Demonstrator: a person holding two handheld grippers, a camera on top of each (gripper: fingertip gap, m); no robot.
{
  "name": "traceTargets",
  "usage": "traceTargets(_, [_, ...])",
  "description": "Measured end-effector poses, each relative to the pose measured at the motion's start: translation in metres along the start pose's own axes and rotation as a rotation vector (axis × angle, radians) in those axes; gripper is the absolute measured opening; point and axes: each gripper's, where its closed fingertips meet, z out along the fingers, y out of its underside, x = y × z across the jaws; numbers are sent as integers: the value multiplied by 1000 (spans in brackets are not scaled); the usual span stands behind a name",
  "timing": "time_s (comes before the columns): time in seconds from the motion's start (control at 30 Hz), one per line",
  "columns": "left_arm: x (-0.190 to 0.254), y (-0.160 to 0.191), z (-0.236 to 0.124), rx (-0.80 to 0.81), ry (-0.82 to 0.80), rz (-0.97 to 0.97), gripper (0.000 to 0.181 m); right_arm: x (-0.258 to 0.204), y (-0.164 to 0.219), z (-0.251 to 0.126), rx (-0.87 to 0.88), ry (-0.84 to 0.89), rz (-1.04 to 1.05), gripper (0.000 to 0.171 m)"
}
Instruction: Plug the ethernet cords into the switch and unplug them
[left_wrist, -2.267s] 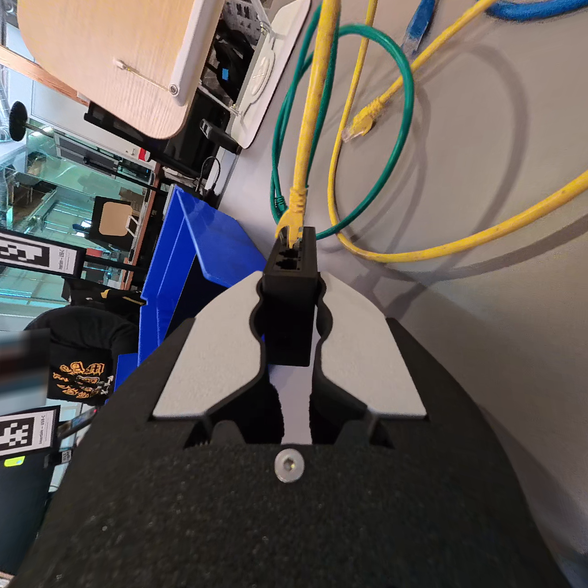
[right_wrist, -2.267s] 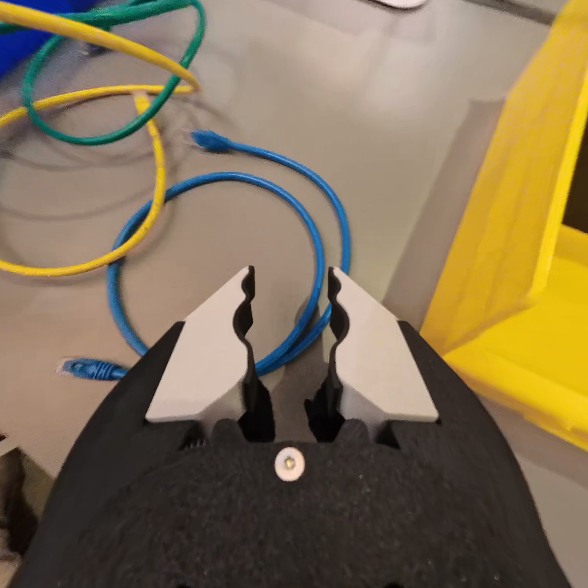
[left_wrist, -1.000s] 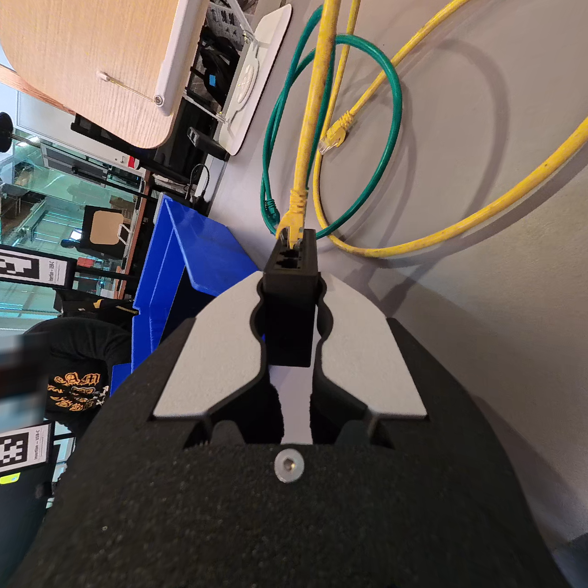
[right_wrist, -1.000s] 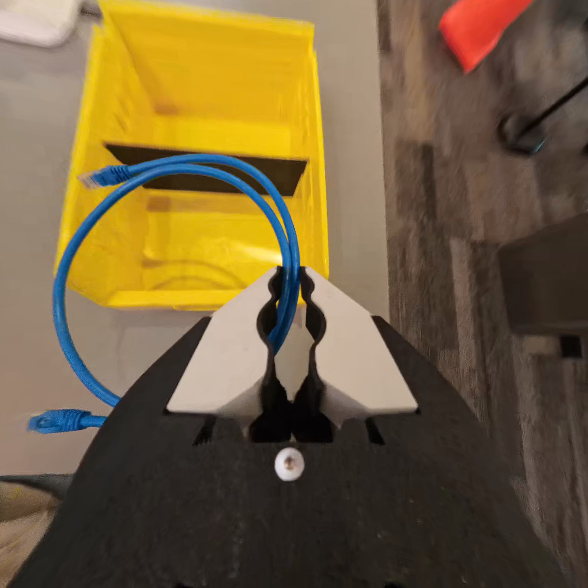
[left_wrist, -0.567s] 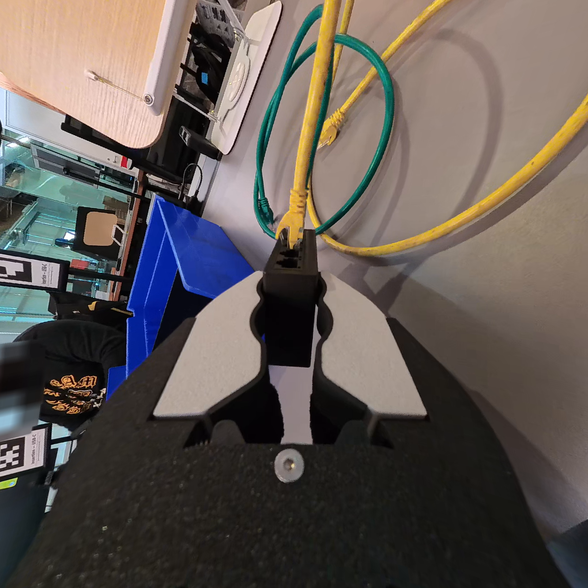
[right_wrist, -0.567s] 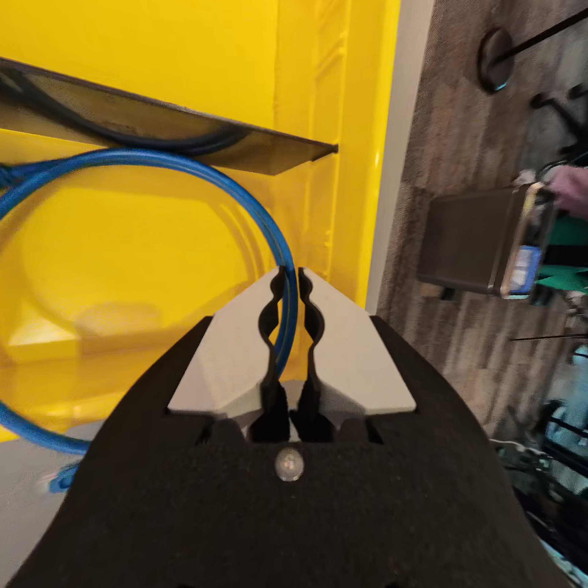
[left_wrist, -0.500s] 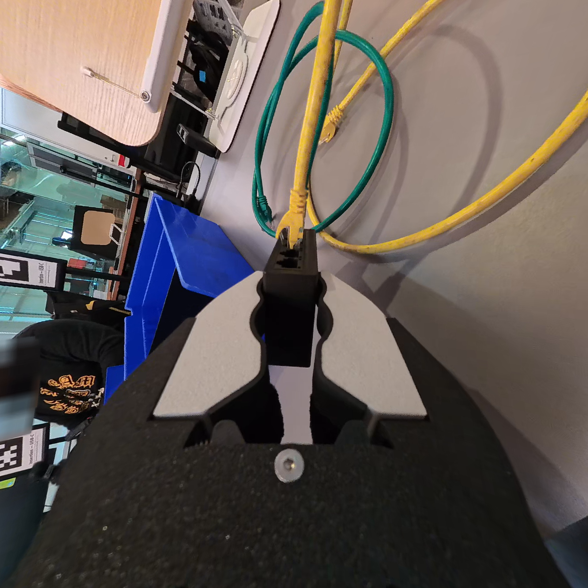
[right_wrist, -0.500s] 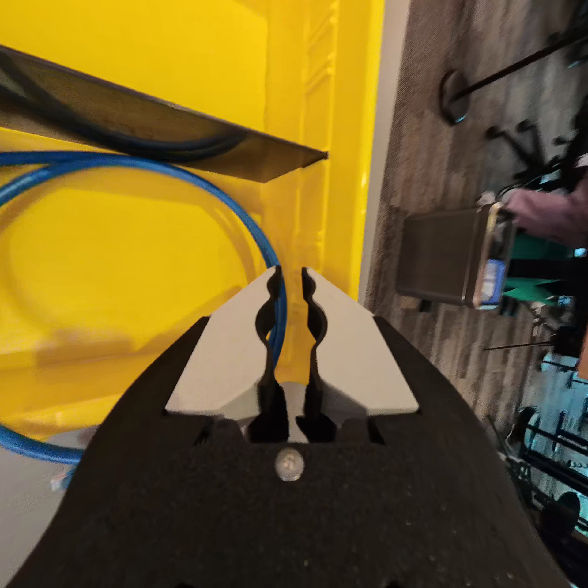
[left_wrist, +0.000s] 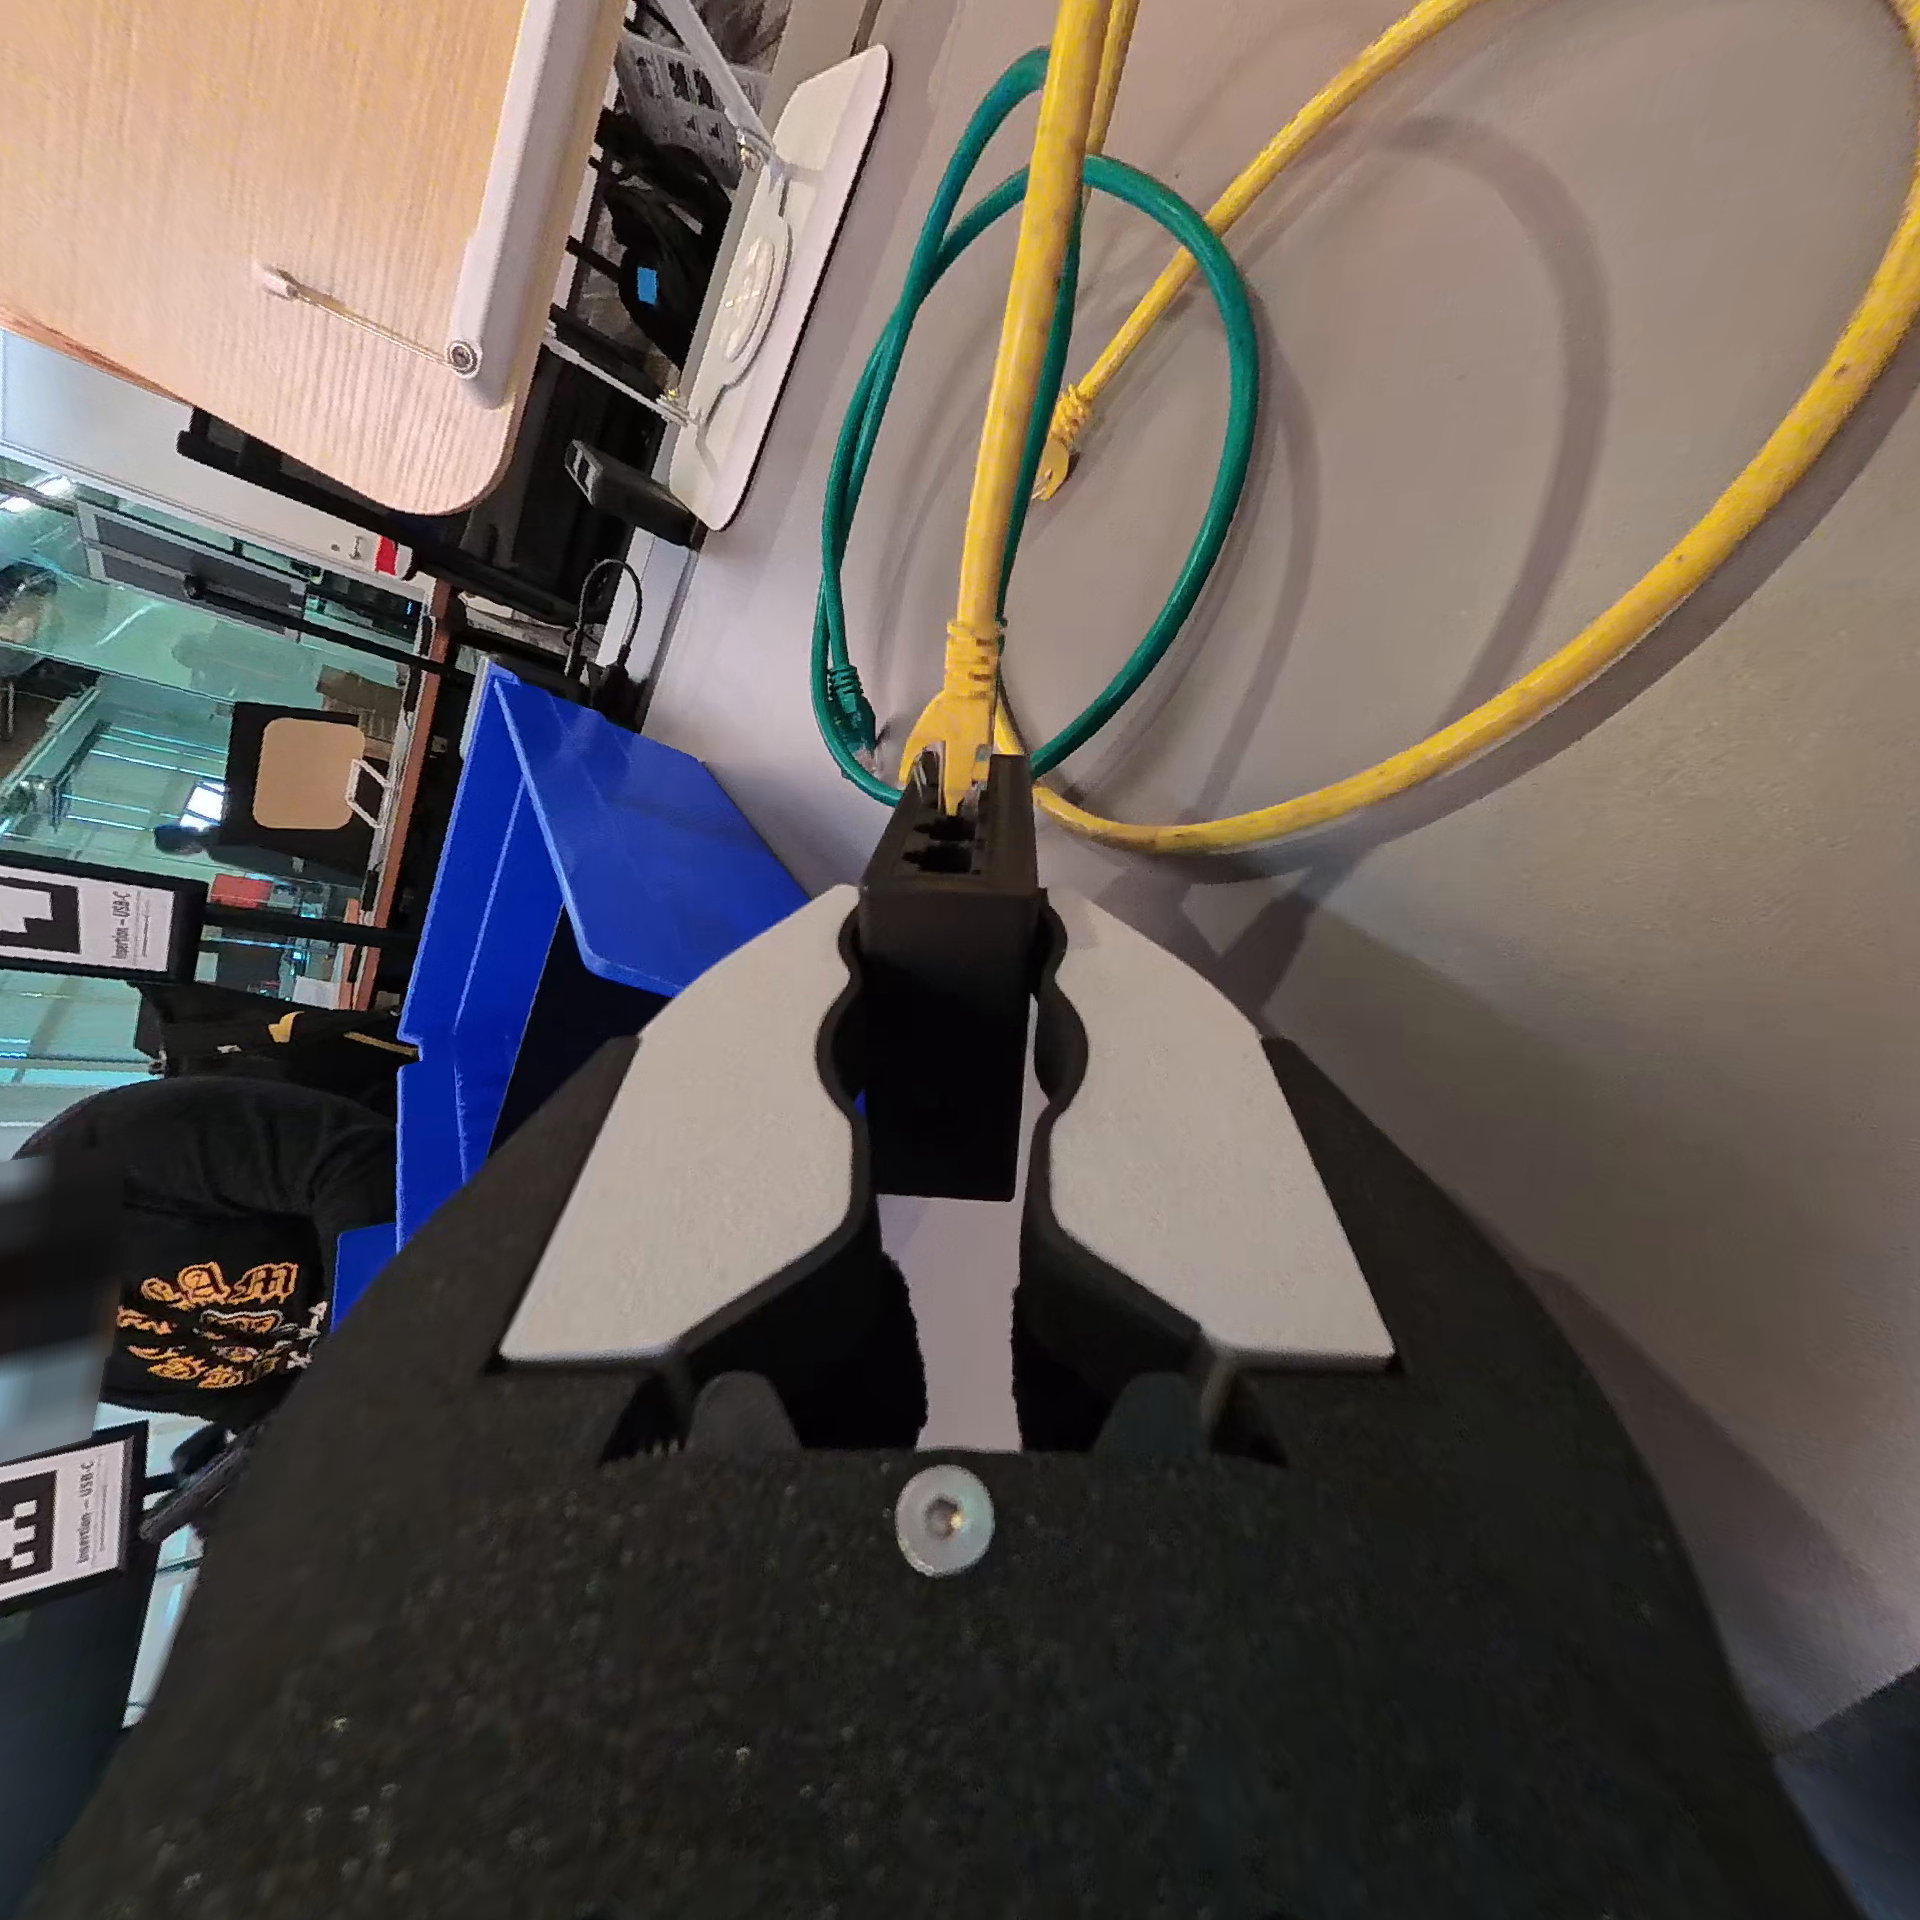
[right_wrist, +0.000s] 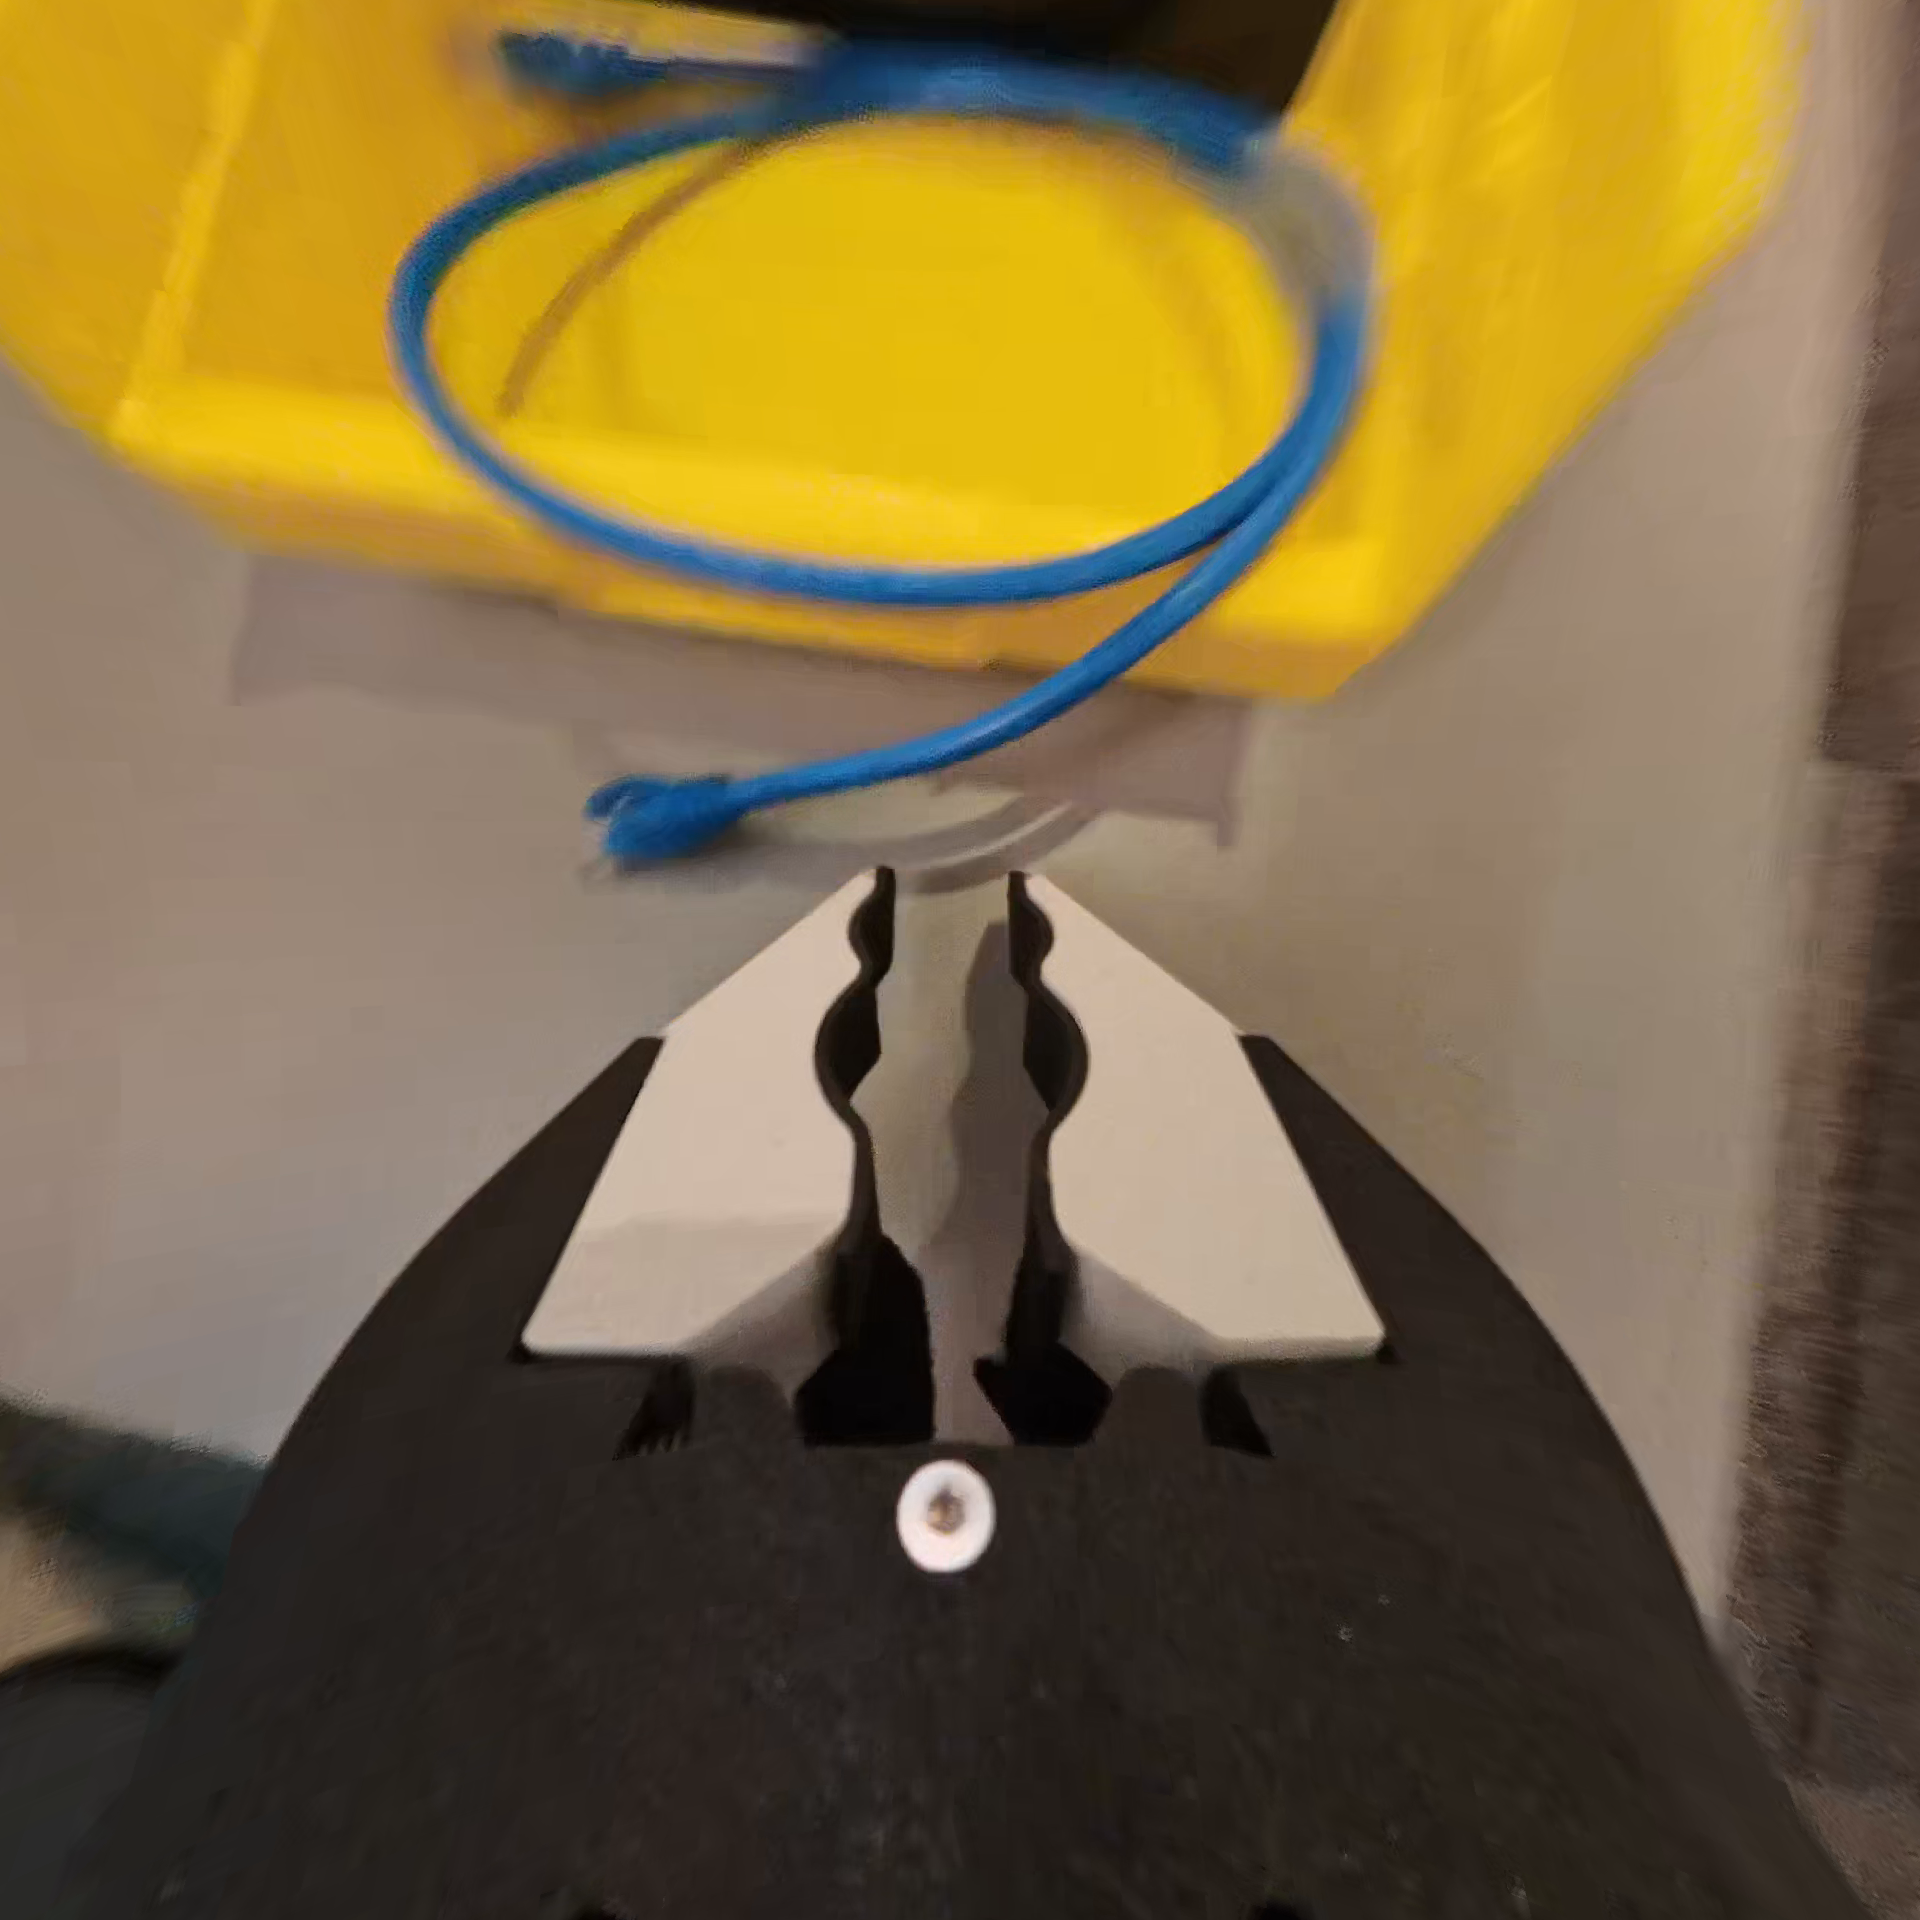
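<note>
The left gripper (left_wrist: 951, 935) clenches the small, rigid black plastic switch (left_wrist: 951, 997) (yellow cord (left_wrist: 1013, 395) plugged at its far end), while the right gripper's (right_wrist: 945, 894) fingers, released, face the limp blue cord (right_wrist: 831, 561) draped over the yellow bin (right_wrist: 1299, 644), best pinched at its stiff plug.

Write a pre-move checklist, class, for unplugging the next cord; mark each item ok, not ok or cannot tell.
1. Left tool grips the switch: ok.
2. Right tool empty and open: ok.
3. Blue cord dropped in the yellow bin: not ok, one plug end hangs over the front wall.
4. Yellow cord seated in a switch port: ok.
5. Green cord unplugged, lying on the table: ok.
6. Yellow plug's latch tab reachable: cannot tell.
</note>
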Motion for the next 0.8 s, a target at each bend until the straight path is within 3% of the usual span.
traceTargets(0.07, [0,-1,1,1,3,0,27,-15,7,9,-28,-67,-37,19])
traceTargets(0.13, [0,-3,1,4,2,5,27,-15,-11,10,52,-34,-57,12])
traceTargets(0.47, [1,-9,-3,33,-6,12,27,-37,-50,11,147,-109,-38,13])
traceTargets(0.8, [4,-9,-2,31,5,16,27,-45,-69,9,128,-116,-30,13])
